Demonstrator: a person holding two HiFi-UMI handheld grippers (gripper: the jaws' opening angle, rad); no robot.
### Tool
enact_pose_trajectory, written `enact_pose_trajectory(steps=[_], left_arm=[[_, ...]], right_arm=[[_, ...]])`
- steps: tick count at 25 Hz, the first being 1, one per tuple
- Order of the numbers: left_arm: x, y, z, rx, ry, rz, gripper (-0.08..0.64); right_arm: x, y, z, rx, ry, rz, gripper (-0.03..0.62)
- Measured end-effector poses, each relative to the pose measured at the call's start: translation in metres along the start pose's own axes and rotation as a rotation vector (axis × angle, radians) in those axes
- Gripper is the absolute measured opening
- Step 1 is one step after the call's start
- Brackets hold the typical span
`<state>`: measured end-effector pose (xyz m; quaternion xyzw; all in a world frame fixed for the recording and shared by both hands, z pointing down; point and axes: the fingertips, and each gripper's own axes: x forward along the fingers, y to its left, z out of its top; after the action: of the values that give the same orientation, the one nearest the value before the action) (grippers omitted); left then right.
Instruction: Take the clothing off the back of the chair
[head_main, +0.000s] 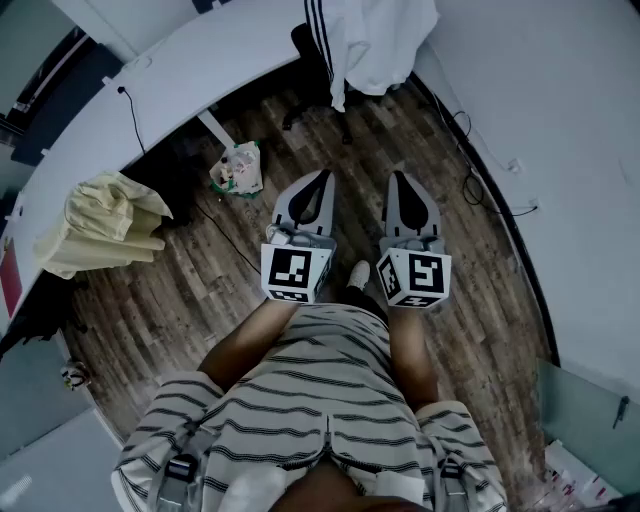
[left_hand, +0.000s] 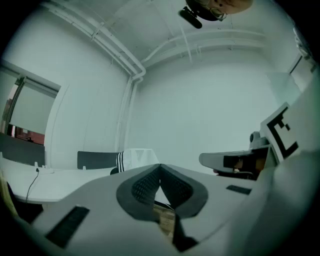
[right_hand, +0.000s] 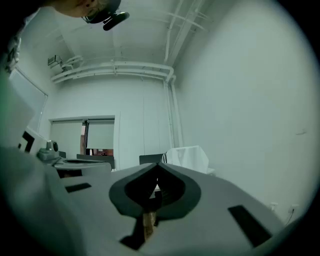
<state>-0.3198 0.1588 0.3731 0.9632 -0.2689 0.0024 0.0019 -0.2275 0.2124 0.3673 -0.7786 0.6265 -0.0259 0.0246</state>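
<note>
The white garment (head_main: 375, 45) hung draped over the back of the black office chair (head_main: 305, 50) at the far end of the room, its long axis running down the chair back. Its black-striped edge sat on the left side in the head view. The chair stood at the end of the curved white desk (head_main: 150, 90), beside the wall. A yellow cloth (head_main: 105, 220) lay bundled on the desk, and a plastic bag (head_main: 238, 168) sat on the wooden floor (head_main: 180, 290) under the desk edge. The floor between the grippers and the chair was bare planks. The left gripper (head_main: 325, 175) and right gripper (head_main: 398, 177) were held level, side by side, well short of the chair, jaws fully closed on nothing.
</note>
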Motion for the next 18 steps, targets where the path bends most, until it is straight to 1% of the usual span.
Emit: enact_pose_trajectory(steps=[6,12,18], left_arm=[[0.045,-0.03,-0.002,0.005,0.014,0.044,0.021],[0.095,-0.058,-0.007,-0.003,0.022,0.084,0.021],[0.132,-0.076,-0.009,-0.019,0.037,0.115,0.021]], right_arm=[[0.015,-0.054,0.007,0.004,-0.008,0.04,0.018],[0.035,-0.102,0.008,-0.01,-0.015,0.113,0.018],[0.053,-0.138,0.004,0.018,0.001,0.148,0.018]])
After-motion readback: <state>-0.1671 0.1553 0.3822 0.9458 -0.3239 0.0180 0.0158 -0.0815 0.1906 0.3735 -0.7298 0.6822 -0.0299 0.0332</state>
